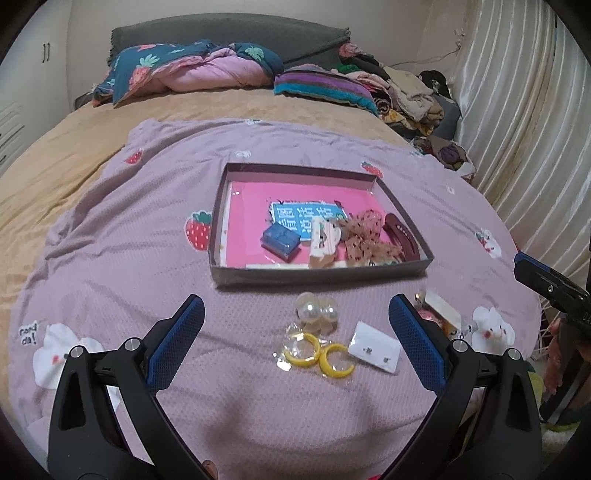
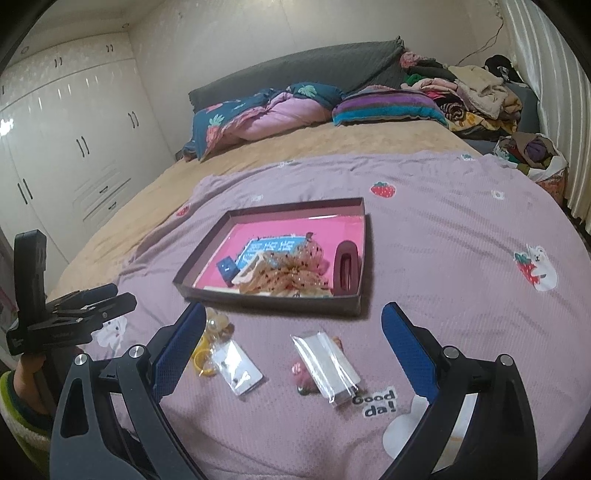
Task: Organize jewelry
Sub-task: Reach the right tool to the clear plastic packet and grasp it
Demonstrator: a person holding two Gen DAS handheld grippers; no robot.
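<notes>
The left gripper [image 1: 295, 325] is hovering over the lilac blanket [image 1: 110, 258] with its blue-padded fingers [image 1: 177, 343] spread wide apart and gripping nothing. Between them, at about 12 o'clock from the wrist, a pair of yellow hoop earrings [image 1: 319, 356] is lying in a clear sleeve, touching a white stud card [image 1: 373, 350] at their 3 o'clock. Just beyond the hoops, a pair of pearl earrings [image 1: 316, 312] is resting on the fabric.

The right gripper [image 2: 293, 328] is likewise hanging with its jaws wide apart and empty. Near its 12 o'clock a clear packet [image 2: 325, 367] is lying on the blanket, with a small pink trinket [image 2: 300, 373] tucked at the packet's 9 o'clock; what it is cannot be told.

Farther off, a shallow box [image 1: 317, 275] with a pink floor is sitting on the blanket. Inside it, a small blue case [image 1: 279, 242], a spotted sheer bow [image 1: 364, 236] and a dark red hair clip [image 1: 400, 236] are gathering toward its 3 o'clock side.

At the far end, a folded floral quilt [image 1: 192, 66] is lying against a grey headboard [image 1: 229, 31].
</notes>
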